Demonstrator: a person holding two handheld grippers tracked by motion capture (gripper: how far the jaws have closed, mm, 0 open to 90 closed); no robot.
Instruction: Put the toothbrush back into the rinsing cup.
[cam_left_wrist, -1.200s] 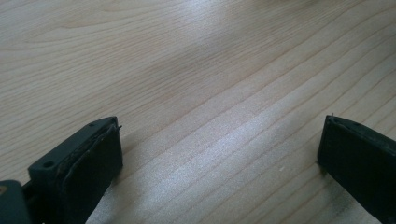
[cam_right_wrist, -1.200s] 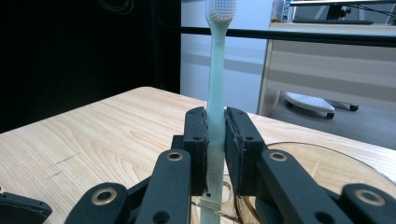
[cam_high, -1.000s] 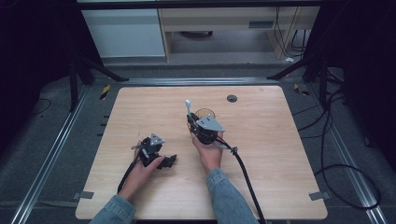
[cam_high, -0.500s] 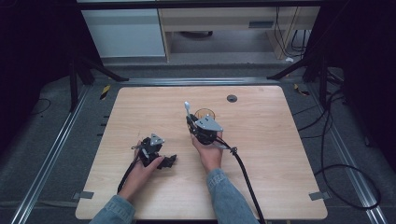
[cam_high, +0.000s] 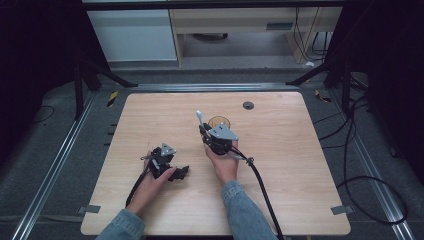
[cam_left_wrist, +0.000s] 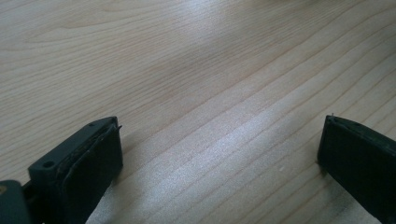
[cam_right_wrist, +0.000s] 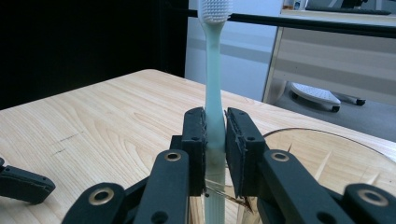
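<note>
**Toothbrush held upright at the cup**

The right gripper (cam_right_wrist: 215, 135) clamps the handle of a pale toothbrush (cam_right_wrist: 212, 70), bristles uppermost; in the high view the toothbrush (cam_high: 199, 118) stands just beside the amber glass cup (cam_high: 218, 121) near the table (cam_high: 300, 150) centre. The left gripper (cam_high: 179, 173) rests on the wood, jaws wide apart with nothing between them. Judged step: placing the brush in the cup. The next move likely calls for centring the handle over the rim (cam_right_wrist: 327, 135), lowering it, then releasing the grip so the brush leans without tipping the cup

A toothbrush (cam_high: 199, 118) stands upright just left of the cup (cam_high: 218, 121).
</note>
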